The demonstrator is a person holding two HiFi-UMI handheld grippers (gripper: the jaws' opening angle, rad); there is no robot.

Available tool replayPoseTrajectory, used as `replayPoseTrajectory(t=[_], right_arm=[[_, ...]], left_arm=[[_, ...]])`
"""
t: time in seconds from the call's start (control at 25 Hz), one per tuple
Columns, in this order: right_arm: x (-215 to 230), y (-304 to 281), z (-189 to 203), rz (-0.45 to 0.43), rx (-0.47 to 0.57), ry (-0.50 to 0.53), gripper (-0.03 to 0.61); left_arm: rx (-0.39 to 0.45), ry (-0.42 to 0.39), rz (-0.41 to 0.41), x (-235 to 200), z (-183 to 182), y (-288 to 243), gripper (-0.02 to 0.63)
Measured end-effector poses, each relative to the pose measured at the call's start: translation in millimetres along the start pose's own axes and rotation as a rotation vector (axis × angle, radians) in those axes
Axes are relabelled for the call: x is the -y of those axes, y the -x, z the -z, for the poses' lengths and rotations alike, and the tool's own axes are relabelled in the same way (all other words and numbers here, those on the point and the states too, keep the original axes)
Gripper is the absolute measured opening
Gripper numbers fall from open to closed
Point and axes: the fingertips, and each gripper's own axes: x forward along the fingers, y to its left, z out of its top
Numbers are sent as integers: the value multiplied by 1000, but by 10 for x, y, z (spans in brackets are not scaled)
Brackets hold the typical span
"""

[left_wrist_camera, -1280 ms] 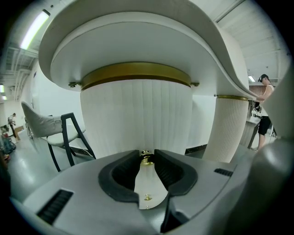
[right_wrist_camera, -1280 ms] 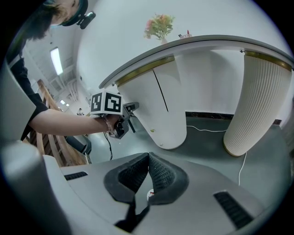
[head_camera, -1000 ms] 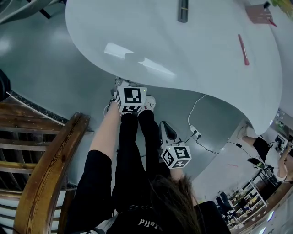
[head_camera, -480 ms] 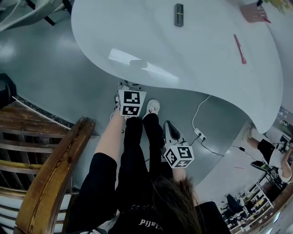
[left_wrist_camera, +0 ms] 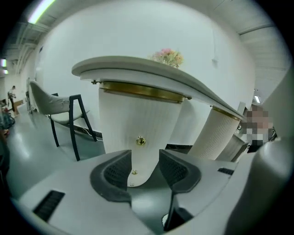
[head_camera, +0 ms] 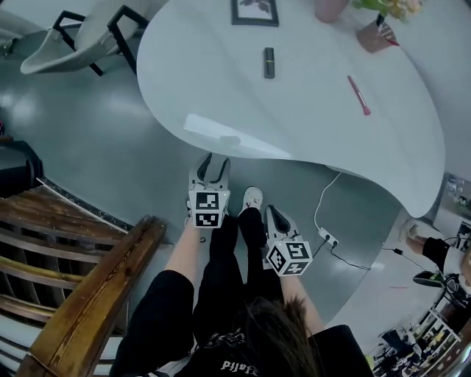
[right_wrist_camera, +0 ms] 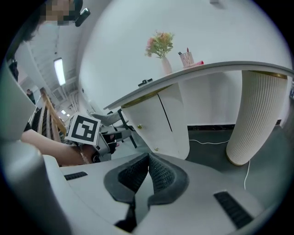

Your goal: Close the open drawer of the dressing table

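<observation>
So as far as I can judge, this one's basically wrapped up. The dressing table [head_camera: 309, 110] has a ribbed white drawer unit [left_wrist_camera: 138, 114] tucked under one end of its top. In both gripper views that front looks flush all the way down. Nothing sticks out and there's no dark gap, just the brass knob [left_wrist_camera: 140, 141] and a couple of smaller ones in a line below it. I honestly can't pick out any seams in the ribbing, so I can't swear which knob goes with the drawer in question. An open drawer would show though, and I don't see one.

The left gripper [left_wrist_camera: 144, 156] sits in front of the drawer unit, aimed roughly at that knob but clear of it. Its jaws have just been opening and now stand wide apart. There's nothing between the pads; the drawer unit only shows through the gap from further off. The right gripper [right_wrist_camera: 148, 157] hangs beside the left one, a bit further out from the dressing table, jaws pinched together on nothing.

On top of the dressing table there's a picture frame [head_camera: 255, 11], a dark stick-shaped thing [head_camera: 269, 62] and a pink pen [head_camera: 358, 96], none of them involved here.

What's left, I reckon, is next to nothing. Maybe a quick check that the front is pushed fully home, then done.
</observation>
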Motion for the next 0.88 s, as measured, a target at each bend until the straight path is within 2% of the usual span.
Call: replayPoseTrajectory(t=[0.24,0.6,0.88], right_arm=[[-163,107,-355,-40,67,28,26],[-425,378,-931,-114,161,130,26],[-397,622,-1230,-123,206,176,27]], left_arm=[[38,-4,18,225,-323,390,183],[120,-38,24,478,-931,924,183],[174,-18,10,703,-1160,1247,181]])
